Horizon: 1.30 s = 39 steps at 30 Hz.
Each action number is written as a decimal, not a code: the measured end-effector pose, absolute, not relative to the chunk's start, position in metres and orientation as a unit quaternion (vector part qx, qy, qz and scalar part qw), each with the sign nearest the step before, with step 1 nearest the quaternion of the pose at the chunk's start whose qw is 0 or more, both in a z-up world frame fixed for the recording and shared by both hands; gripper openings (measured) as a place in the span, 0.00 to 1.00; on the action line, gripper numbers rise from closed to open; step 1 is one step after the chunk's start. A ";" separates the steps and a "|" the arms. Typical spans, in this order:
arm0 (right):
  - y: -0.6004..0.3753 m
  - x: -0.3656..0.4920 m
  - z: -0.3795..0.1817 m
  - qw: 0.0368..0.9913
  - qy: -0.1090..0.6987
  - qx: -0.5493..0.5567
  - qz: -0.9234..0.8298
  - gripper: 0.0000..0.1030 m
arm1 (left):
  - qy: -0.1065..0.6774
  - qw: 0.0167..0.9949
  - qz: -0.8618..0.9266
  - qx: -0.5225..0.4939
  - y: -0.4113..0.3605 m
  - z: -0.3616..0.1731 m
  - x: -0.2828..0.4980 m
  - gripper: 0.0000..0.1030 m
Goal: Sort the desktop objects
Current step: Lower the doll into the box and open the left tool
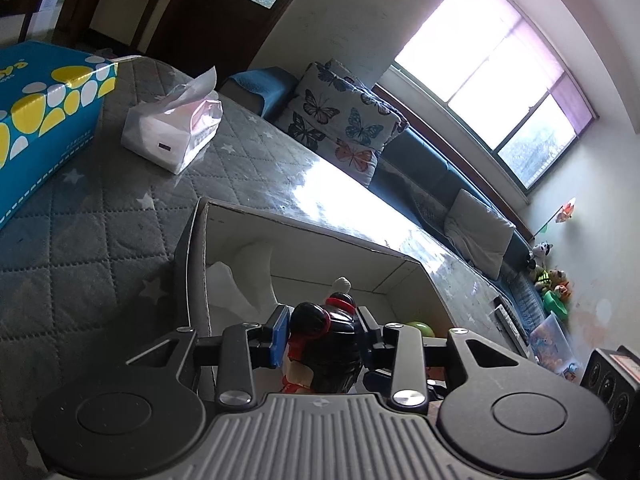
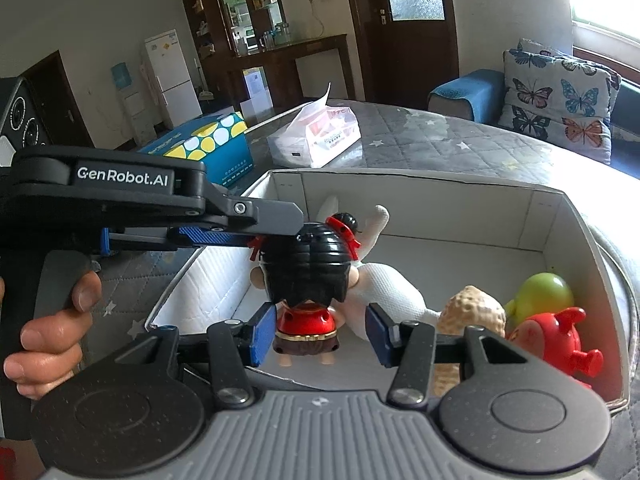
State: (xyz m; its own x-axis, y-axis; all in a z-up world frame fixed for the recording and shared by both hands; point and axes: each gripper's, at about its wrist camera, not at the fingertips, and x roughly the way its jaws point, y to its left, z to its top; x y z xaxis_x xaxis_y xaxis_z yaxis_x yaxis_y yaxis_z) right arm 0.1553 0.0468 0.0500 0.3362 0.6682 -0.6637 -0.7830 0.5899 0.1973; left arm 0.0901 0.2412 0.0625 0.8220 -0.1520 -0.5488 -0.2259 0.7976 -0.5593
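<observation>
Left gripper (image 1: 322,334), seen also from the side (image 2: 256,236), is closed on the head of a black-haired doll (image 2: 306,276) held over the open white box (image 2: 576,216); the doll's face is hidden. Right gripper (image 2: 322,336) stands open astride the doll's red body, its pads (image 2: 262,334) apparently not touching. In the box lie a white plush (image 2: 390,284), a tan peanut-like toy (image 2: 472,312), partly hidden, a green toy (image 2: 544,286) and a red toy (image 2: 556,338). On the bench (image 2: 440,140) beyond stand a tissue pack (image 2: 316,134) and a blue carton (image 1: 40,120), cut off at left.

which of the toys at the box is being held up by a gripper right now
The black-haired doll in the red dress: the left gripper clamps its head, while the other toys lie loose inside the box.
</observation>
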 end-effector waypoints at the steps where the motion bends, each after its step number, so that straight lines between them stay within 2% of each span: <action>1: 0.045 0.155 0.050 0.814 0.364 -0.077 0.446 0.49 | 0.297 0.899 0.020 -0.321 0.242 0.062 0.090 0.36; 13: 0.032 0.155 0.057 0.820 0.353 -0.066 0.445 0.49 | 0.293 0.895 0.023 -0.335 0.243 0.062 0.088 0.36; 20: 0.026 0.153 0.060 0.824 0.345 -0.062 0.444 0.49 | 0.293 0.905 -0.005 -0.309 0.227 0.069 0.089 0.36; 26: 0.013 0.150 0.063 0.832 0.336 -0.069 0.436 0.53 | 0.293 0.908 -0.031 -0.298 0.215 0.072 0.090 0.36; 28: 0.007 0.148 0.064 0.835 0.332 -0.073 0.432 0.57 | 0.297 0.903 -0.037 -0.307 0.214 0.070 0.092 0.36; 39: -0.027 0.139 0.069 0.849 0.318 -0.071 0.416 0.58 | 0.311 0.896 -0.042 -0.314 0.206 0.064 0.095 0.36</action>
